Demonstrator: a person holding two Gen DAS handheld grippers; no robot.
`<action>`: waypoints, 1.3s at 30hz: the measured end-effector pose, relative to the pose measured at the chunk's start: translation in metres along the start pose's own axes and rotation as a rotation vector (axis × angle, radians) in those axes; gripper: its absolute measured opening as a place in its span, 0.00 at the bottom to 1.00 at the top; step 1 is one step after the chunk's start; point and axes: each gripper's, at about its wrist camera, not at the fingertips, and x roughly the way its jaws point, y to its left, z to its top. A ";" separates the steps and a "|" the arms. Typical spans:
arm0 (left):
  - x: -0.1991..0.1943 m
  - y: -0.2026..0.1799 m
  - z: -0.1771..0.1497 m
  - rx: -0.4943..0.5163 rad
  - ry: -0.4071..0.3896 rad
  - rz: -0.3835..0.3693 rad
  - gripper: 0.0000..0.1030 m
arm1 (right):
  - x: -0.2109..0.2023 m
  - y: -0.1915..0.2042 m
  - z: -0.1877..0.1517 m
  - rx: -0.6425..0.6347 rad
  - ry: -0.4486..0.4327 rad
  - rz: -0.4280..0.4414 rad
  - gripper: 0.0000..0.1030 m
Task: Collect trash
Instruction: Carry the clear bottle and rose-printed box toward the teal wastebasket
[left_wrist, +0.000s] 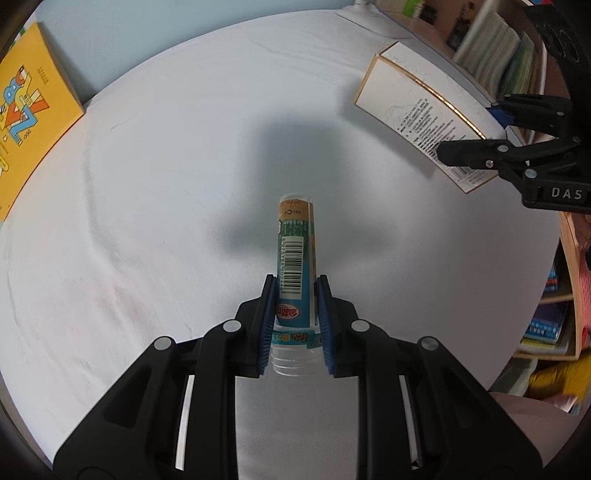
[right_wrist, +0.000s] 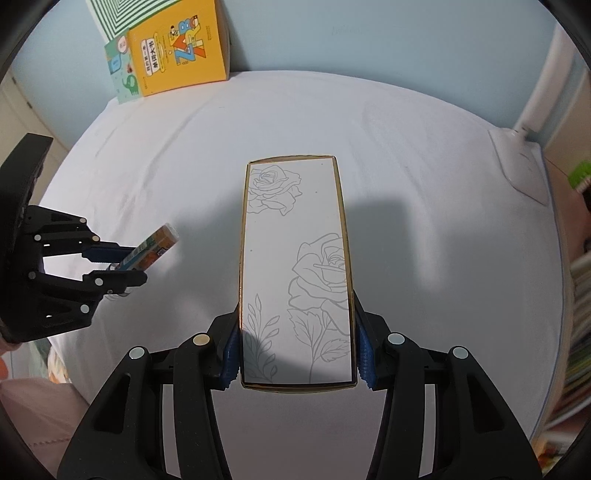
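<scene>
the left gripper (left_wrist: 294, 317) has its blue-padded fingers (left_wrist: 267, 317) clamped on a small plastic bottle (left_wrist: 296, 266), gripping it near the neck end so the labelled body, with barcode, points forward and away from the camera. the bottle is held above the white surface (left_wrist: 155, 206), casting a shadow below it. the right gripper (right_wrist: 297, 354) has its fingers (right_wrist: 364, 350) pressed against both long sides of a white box (right_wrist: 295, 266) with gold edging and a rose line drawing, also lifted over the surface. in the right wrist view the left gripper and bottle sit to the left of the box, well apart. a yellow book (right_wrist: 181, 48) leans against the pale blue wall (right_wrist: 369, 37) at the far edge.
</scene>
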 end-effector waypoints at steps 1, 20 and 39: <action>0.001 0.001 -0.004 0.012 -0.003 -0.006 0.19 | -0.002 0.002 -0.003 0.009 -0.002 -0.005 0.49; 0.000 -0.032 -0.034 0.327 0.019 -0.068 0.19 | -0.036 0.052 -0.109 0.312 -0.032 -0.138 0.49; -0.002 -0.142 -0.075 0.629 0.045 -0.139 0.19 | -0.096 0.049 -0.227 0.590 -0.083 -0.242 0.49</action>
